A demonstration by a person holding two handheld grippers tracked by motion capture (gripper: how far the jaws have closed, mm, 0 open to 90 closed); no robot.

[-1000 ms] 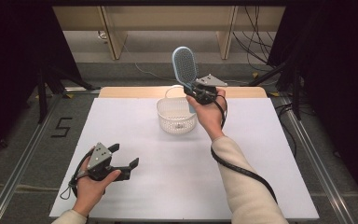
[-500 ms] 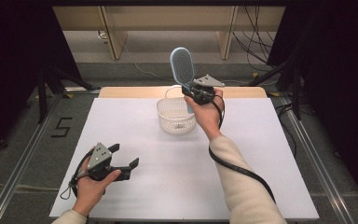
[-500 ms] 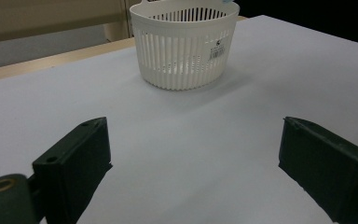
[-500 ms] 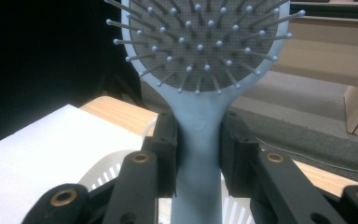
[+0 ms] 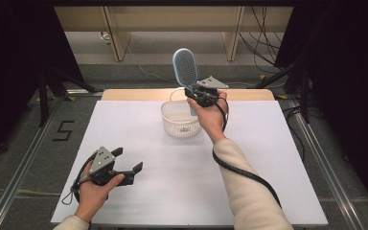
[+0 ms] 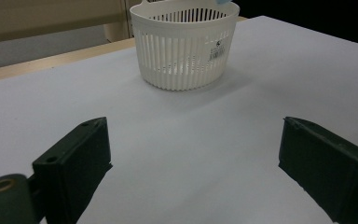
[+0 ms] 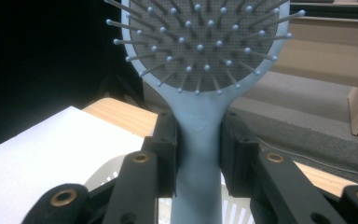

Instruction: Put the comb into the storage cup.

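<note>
A light blue hairbrush (image 5: 185, 68) stands upright above the white slotted basket (image 5: 178, 122), bristle head up. My right gripper (image 5: 195, 92) is shut on its handle; in the right gripper view the two jaws clamp the hairbrush (image 7: 198, 140) neck, and the basket (image 7: 107, 172) rim shows just below. The handle's lower end hangs over the basket's right side. My left gripper (image 5: 128, 164) rests near the table's front left, open and holding nothing. In the left gripper view its jaws stand wide apart, pointing toward the basket (image 6: 182, 44).
The white table (image 5: 278, 158) has bare room at the front and right. A wooden strip (image 5: 124, 94) runs along its far edge. Metal rails (image 5: 24, 163) flank the table, and cables (image 5: 263, 28) lie on the floor behind.
The right gripper and brush have drifted slightly left and a little lower over the basket. The left gripper has not moved.
</note>
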